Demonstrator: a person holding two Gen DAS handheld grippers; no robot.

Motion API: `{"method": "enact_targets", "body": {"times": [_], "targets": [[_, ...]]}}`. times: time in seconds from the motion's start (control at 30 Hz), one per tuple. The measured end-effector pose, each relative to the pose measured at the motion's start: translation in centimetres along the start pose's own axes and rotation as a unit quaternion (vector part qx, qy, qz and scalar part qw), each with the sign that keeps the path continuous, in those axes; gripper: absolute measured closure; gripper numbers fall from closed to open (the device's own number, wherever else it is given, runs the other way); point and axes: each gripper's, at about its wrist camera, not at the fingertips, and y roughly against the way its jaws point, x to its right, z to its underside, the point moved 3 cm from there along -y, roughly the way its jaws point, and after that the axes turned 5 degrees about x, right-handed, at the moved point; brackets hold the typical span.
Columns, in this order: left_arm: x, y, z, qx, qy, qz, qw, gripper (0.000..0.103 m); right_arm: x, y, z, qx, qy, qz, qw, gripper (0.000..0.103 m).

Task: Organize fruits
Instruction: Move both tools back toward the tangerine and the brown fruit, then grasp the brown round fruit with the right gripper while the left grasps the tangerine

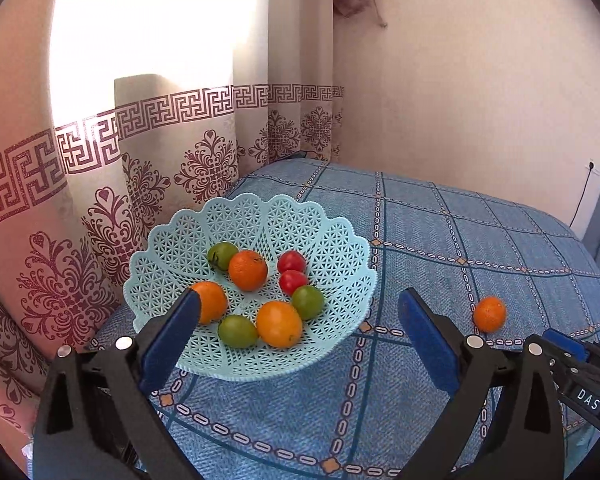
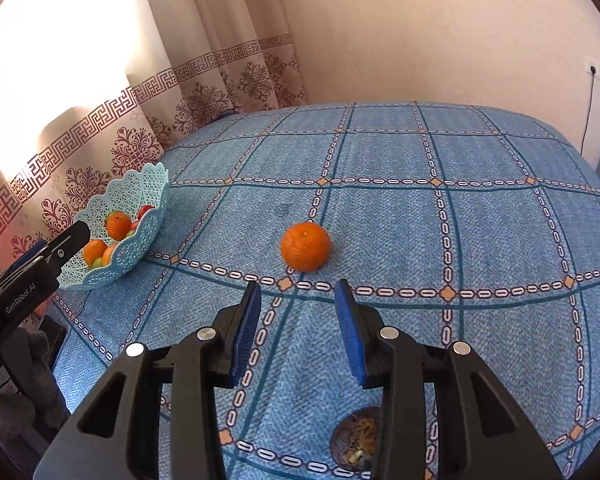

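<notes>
- My right gripper [image 2: 298,304] has its jaws set fairly wide and holds nothing; I keep it low over the cloth so the gap lines up with the loose orange [image 2: 306,246] just ahead of it.
- My left gripper [image 1: 300,320] is spread wide and empty too, hovering over the near edge of the basket [image 1: 340,236], out of the right one's path, I judge.
- The loose orange sits alone on the blue checked tablecloth [image 2: 480,152], well to the right of the basket and apart from it; it looks like the last fruit left outside.
- Inside the basket lie three oranges [image 1: 248,270], three green fruits [image 1: 308,302] and two red ones [image 1: 293,281], bunched around its middle, so there is room near its right rim for one more.
- Behind the basket hangs a patterned curtain [image 1: 80,280], close to its far rim, so I would approach the basket from the near side.
</notes>
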Motion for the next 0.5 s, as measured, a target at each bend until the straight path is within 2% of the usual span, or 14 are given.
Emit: {"method": "enact_targets", "body": {"times": [0.5], "targets": [[4.8, 0.7, 0.7, -0.01, -0.047, 0.039, 0.9981, 0.003, 3.4, 2.7, 4.5, -0.031, -0.001, 0.016, 0.999, 0.064]]}}
